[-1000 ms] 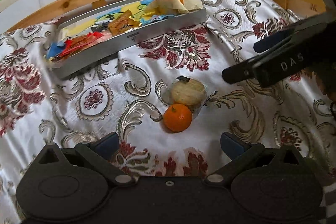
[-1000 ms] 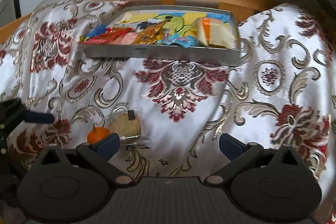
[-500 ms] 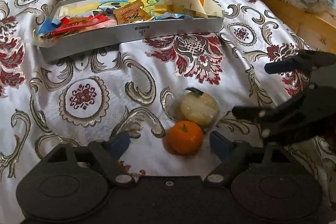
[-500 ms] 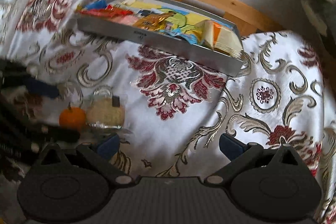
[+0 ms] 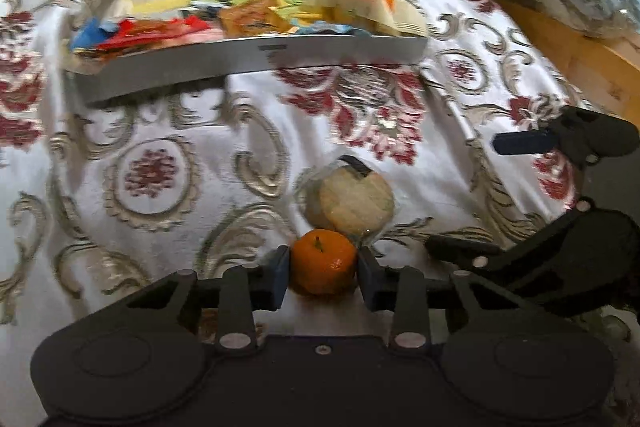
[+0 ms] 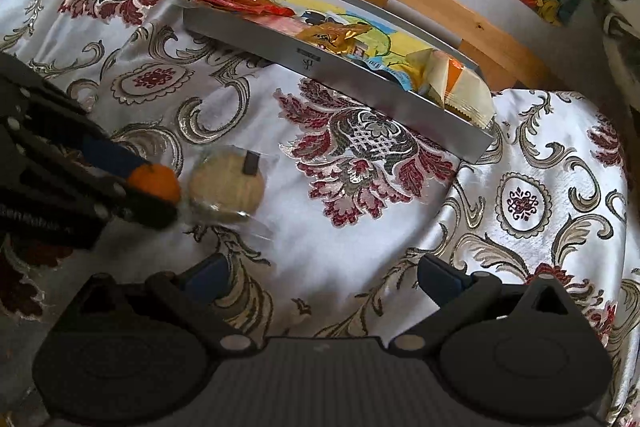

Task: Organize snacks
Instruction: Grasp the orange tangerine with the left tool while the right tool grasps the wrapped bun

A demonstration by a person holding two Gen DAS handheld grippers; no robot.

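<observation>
Left claw (image 5: 323, 273) on mandarin (image 5: 323, 268); right claw (image 6: 322, 277) idle

Mandarin on the patterned bedcover (image 5: 160, 227), both pads touching its sides — seemingly gripped for lifting; wrapped round cake (image 5: 356, 201) touching it behind; grey tray (image 5: 248, 61) beyond holds assorted wrapped snacks (image 5: 248, 19) — likely destination; right claw spread wide, empty, hovering just beside.

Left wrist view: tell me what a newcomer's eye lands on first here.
The bright orange mandarin stands out first, low in the middle, pinched between the blue pads of the left tool. Just beyond it, touching it, lies a pale round cake in clear wrap on the floral cloth. Further back sits the grey tray, piled with colourful snack packets; the right tool hangs open at the right edge.
</observation>
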